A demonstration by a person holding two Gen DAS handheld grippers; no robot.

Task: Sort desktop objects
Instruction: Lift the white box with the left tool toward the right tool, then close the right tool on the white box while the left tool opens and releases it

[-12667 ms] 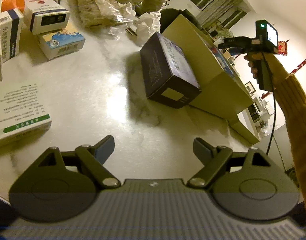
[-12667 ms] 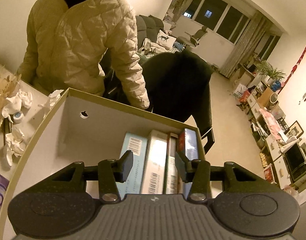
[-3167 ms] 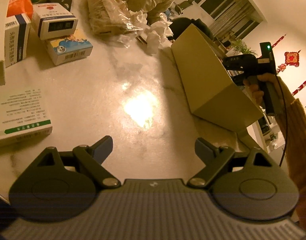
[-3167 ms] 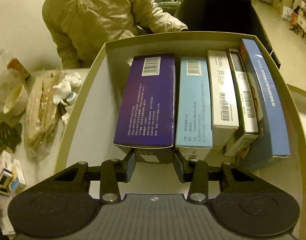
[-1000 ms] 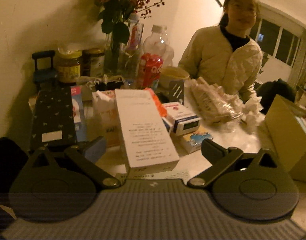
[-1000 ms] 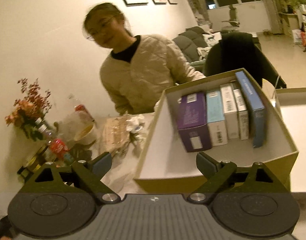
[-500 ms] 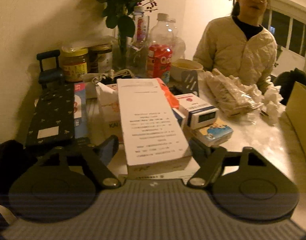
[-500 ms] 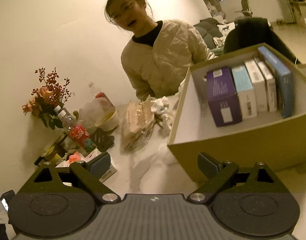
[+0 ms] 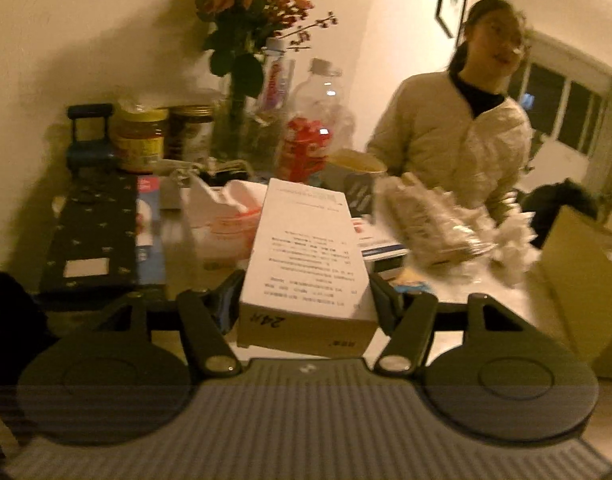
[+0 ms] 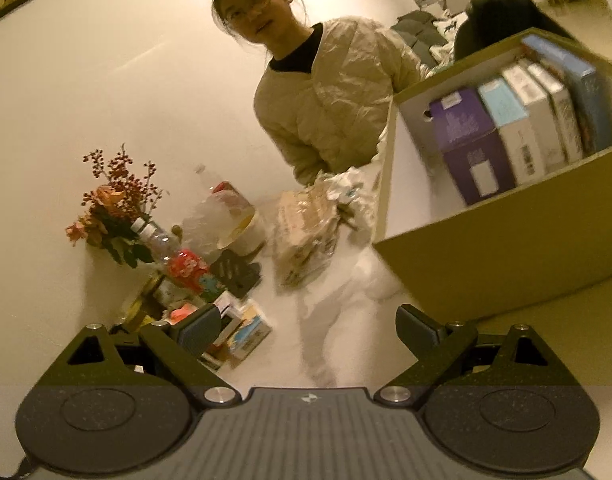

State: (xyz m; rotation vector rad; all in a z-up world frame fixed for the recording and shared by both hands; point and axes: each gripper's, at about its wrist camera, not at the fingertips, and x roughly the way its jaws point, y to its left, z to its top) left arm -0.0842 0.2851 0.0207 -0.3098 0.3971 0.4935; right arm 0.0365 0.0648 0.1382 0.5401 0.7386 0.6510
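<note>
Jaws of left gripper (image 9: 306, 300) just closing onto white carton (image 9: 306, 256), pads against both long sides at near end; right gripper (image 10: 306, 328) wide open, empty. Largest first: table (image 10: 345, 304), then open storage box (image 10: 501, 240) with upright packs (image 10: 517, 136), then carton. Probably light, stiff cardboard, smooth-sided; best gripped across narrow width, gently, to avoid crushing.

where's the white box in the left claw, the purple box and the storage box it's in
white box (image 9: 306, 248), left wrist view, printed top face
purple box (image 10: 471, 148), right wrist view, front face
storage box (image 10: 505, 252), right wrist view, outer front wall
</note>
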